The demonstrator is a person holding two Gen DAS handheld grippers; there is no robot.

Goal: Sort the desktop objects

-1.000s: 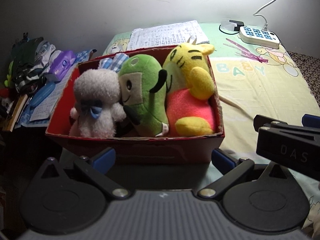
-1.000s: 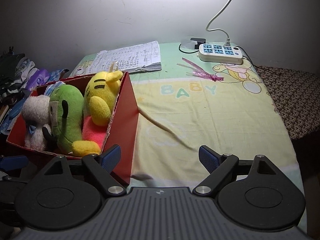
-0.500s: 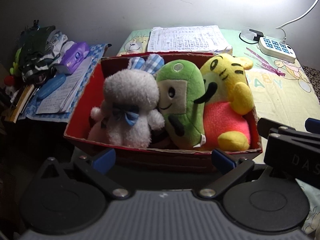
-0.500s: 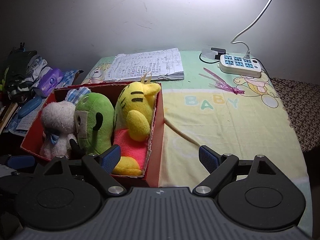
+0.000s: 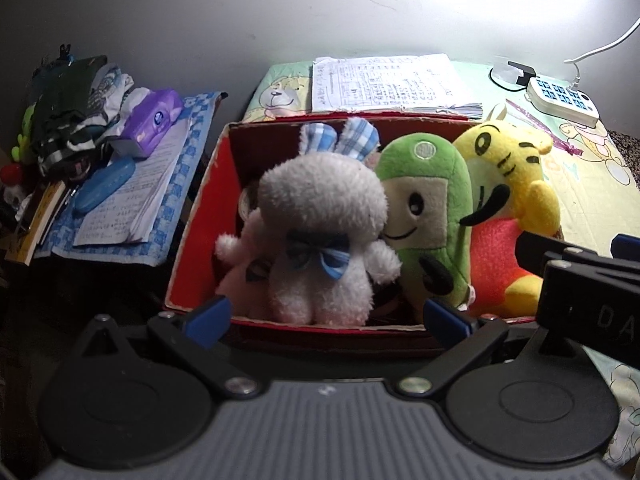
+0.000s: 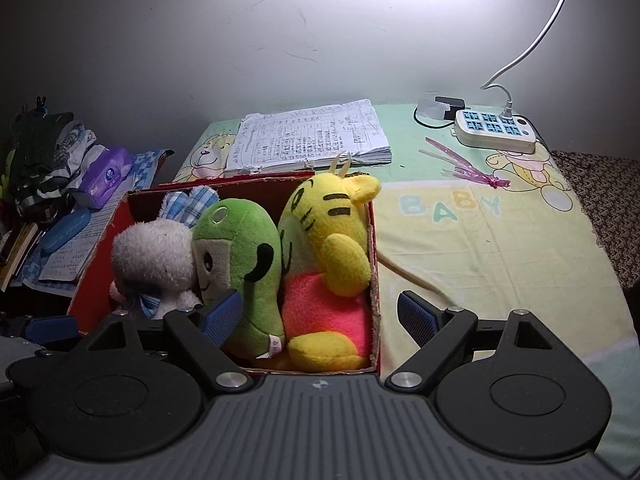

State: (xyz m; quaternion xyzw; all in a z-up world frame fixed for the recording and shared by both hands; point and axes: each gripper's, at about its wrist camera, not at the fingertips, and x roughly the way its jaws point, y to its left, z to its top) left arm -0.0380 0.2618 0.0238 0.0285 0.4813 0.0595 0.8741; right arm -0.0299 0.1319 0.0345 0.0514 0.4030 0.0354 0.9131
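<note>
— What do we see in the red box [image 5: 200,216]?
— Three plush toys upright, pressed together: white rabbit [image 5: 324,232], green figure [image 5: 432,208], yellow tiger [image 5: 516,184]. Our left gripper [image 5: 326,316] and right gripper [image 6: 320,316] both gape open, empty, at the box's near edge.

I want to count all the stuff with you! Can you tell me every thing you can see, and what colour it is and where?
Box: one, red, on the bedsheet.
Bunny plush: one, white, left in box.
Green plush: one, middle of box.
Tiger plush: one, yellow, right in box.
Notebook: one, white, behind box.
Power strip: one, white, far right.
Pink wrapper: one, near strip.
Tissue pack: one, purple, left side table.
Blue case: one, left side table.
Left gripper: open.
Right gripper: open.
</note>
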